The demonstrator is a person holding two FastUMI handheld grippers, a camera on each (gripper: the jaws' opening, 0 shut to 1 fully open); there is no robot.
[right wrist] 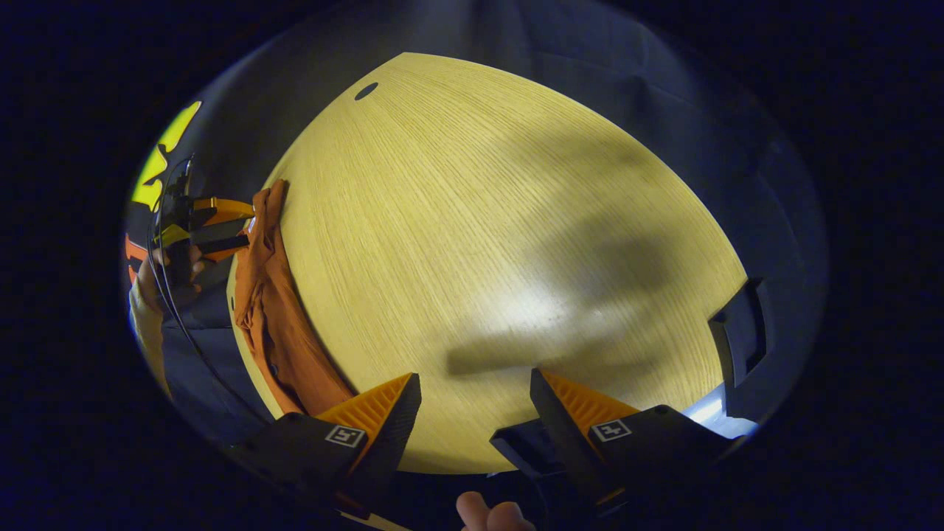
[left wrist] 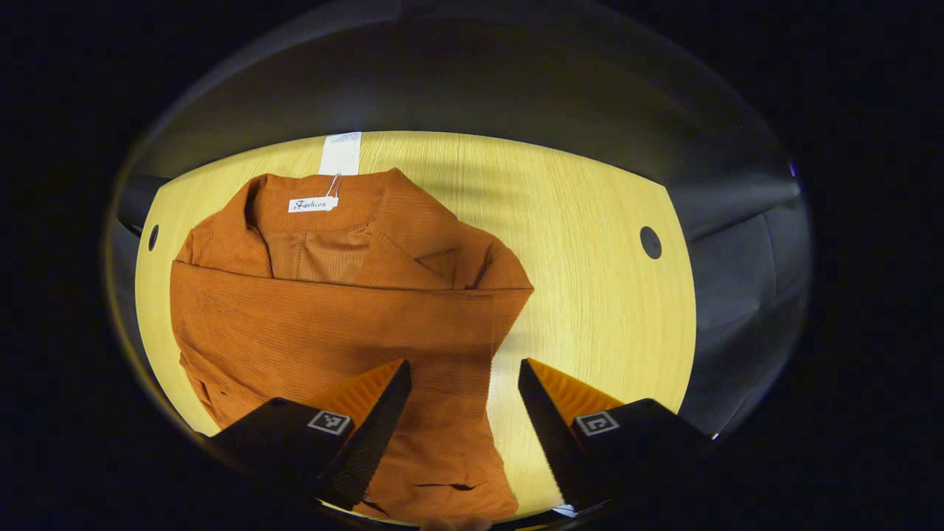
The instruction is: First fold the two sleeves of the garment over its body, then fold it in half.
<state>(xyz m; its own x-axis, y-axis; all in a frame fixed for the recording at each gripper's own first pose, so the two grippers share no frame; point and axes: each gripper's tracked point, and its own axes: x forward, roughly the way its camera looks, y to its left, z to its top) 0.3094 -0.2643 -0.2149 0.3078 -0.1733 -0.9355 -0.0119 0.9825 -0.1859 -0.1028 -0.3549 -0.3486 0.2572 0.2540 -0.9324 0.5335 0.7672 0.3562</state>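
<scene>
Rust garment (left wrist: 332, 324): on the table (left wrist: 590, 280), long axis 12 to 6.
Left gripper (left wrist: 464, 405): fingers spread, over its hem.
Right gripper (right wrist: 476, 417): fingers spread, garment at 9; farther.

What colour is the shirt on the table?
The shirt is rusty orange with fine ribbing, seen best in the left gripper view.

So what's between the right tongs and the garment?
In the right gripper view, only bare table lies between the open right tongs and the garment at its left edge.
</scene>
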